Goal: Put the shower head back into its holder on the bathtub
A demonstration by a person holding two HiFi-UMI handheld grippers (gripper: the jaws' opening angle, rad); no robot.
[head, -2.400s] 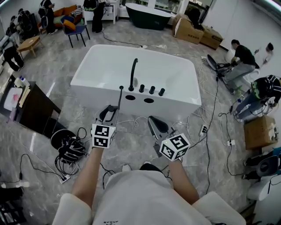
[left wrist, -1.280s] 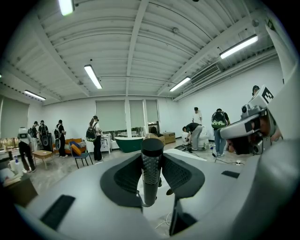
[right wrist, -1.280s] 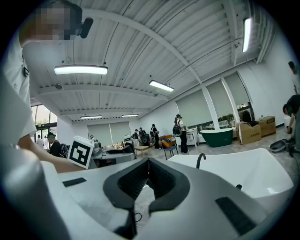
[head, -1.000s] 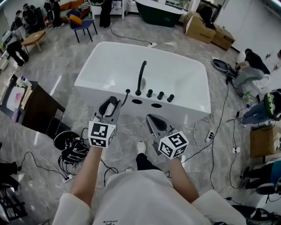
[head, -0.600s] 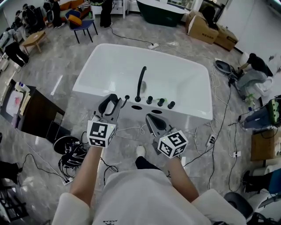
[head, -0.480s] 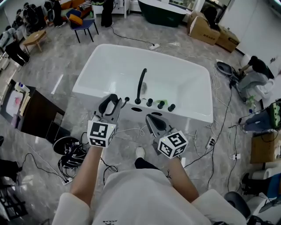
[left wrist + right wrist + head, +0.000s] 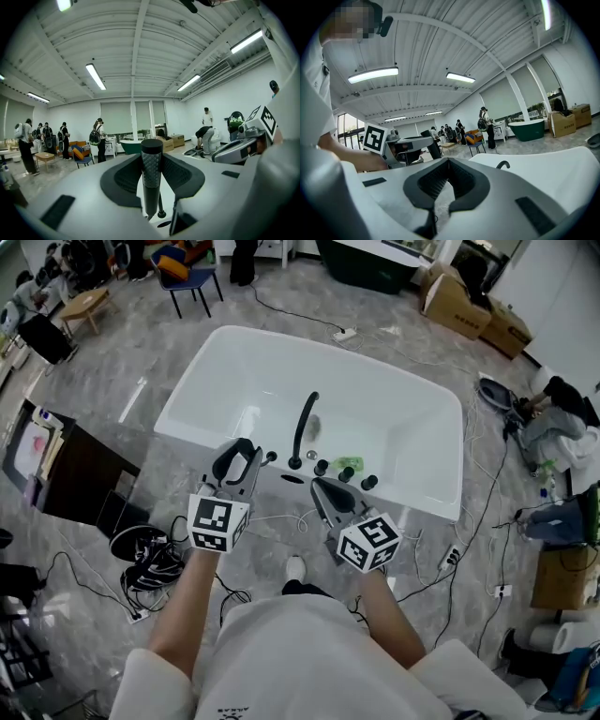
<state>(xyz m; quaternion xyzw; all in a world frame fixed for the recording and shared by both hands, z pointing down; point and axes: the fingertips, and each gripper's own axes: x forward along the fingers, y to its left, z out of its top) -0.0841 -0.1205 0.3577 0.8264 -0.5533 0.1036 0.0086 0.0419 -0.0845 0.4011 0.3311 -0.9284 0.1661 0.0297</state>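
My left gripper [image 7: 242,457] is shut on the black stick shower head [image 7: 260,465], gripping its knurled handle [image 7: 151,164] upright between the pads. Its tip hangs just short of the near rim of the white bathtub [image 7: 422,495]. A dark oval hole [image 7: 292,478] lies in that rim, beside the tall black spout [image 7: 304,427] and a row of black knobs [image 7: 345,472]. My right gripper [image 7: 323,491] hovers at the rim right of the hole, shut with nothing in it [image 7: 448,180].
A green item [image 7: 349,462] lies inside the tub. A pale hose or cable [image 7: 277,518] trails on the floor below the grippers. A dark cabinet [image 7: 75,479] and a tangle of black cables [image 7: 150,563] sit at the left. People and boxes stand around the room's edges.
Both grippers have drawn closer to the tub's near rim, and the tub has grown in the head view. The left gripper's hold on the shower head is unchanged.
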